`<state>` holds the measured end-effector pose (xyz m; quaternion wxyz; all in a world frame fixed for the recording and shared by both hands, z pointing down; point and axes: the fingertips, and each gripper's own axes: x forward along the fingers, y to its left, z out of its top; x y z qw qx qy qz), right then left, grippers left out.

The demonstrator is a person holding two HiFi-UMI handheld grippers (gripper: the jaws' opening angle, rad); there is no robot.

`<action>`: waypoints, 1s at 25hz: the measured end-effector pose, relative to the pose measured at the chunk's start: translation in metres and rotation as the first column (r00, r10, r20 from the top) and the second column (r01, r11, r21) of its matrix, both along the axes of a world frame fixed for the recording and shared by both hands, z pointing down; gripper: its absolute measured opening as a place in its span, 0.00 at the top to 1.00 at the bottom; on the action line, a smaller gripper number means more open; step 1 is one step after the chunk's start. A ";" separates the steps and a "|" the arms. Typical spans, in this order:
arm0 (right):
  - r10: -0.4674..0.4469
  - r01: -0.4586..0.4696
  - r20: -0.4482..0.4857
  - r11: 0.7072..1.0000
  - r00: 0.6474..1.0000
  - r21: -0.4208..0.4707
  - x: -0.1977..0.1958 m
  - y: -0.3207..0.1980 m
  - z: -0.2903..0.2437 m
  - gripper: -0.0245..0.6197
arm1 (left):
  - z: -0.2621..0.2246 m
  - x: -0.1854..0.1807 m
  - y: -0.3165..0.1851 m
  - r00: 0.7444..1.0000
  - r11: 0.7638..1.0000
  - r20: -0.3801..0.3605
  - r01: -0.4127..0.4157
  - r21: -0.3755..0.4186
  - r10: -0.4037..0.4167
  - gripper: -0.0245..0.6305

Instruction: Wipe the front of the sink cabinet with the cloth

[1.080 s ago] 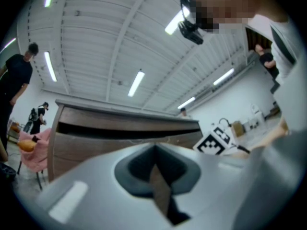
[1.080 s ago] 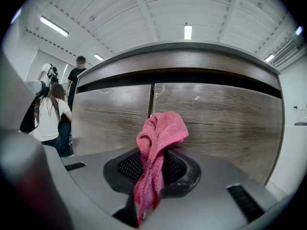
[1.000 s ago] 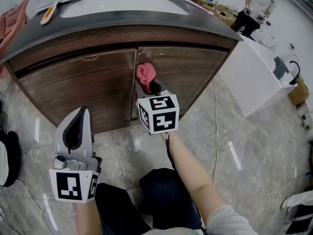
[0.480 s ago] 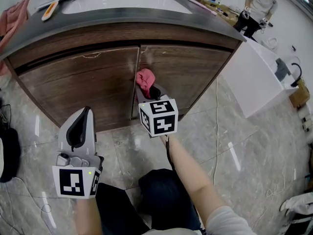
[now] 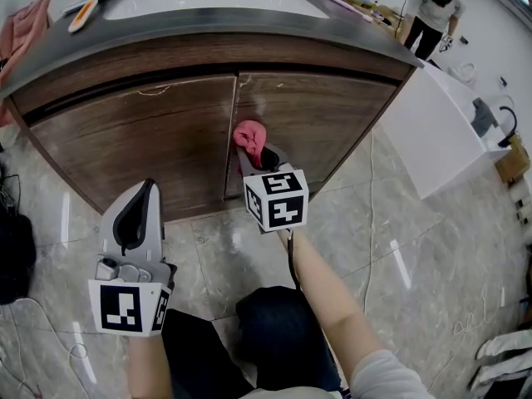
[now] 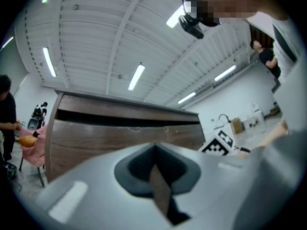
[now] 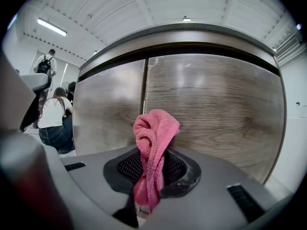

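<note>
The sink cabinet (image 5: 150, 131) has two dark wooden doors under a grey counter; both doors fill the right gripper view (image 7: 211, 104). A pink cloth (image 5: 248, 135) is bunched between the jaws of my right gripper (image 5: 258, 152), which is shut on it. The cloth (image 7: 152, 147) presses against the cabinet front near the seam between the doors. My left gripper (image 5: 137, 214) hangs lower left, away from the cabinet, jaws shut with nothing between them (image 6: 156, 176).
A white sink basin (image 5: 208, 2) is set into the counter, with small items on its left edge. A white unit (image 5: 432, 123) stands at the right. A person (image 5: 432, 7) stands far back right. Marble floor tiles (image 5: 416, 256) surround me; a cable (image 5: 370, 223) runs along the floor.
My right gripper has carried the pink cloth slightly down the cabinet front and a little to the right. The left gripper sank a little, then held still.
</note>
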<state>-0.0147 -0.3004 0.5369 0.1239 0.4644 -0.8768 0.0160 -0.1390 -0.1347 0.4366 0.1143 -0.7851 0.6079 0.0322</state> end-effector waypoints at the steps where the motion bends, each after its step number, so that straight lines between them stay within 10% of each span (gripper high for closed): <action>1: 0.003 -0.003 -0.004 1.000 1.000 0.003 0.003 -0.001 0.000 0.85 | 0.001 0.001 -0.001 1.000 1.000 0.000 -0.002 -0.001 0.002 0.96; 25: 0.275 -0.275 0.001 0.961 0.962 0.013 0.157 -0.046 0.000 0.85 | 0.007 0.015 -0.019 1.000 1.000 0.023 -0.020 -0.017 0.020 0.96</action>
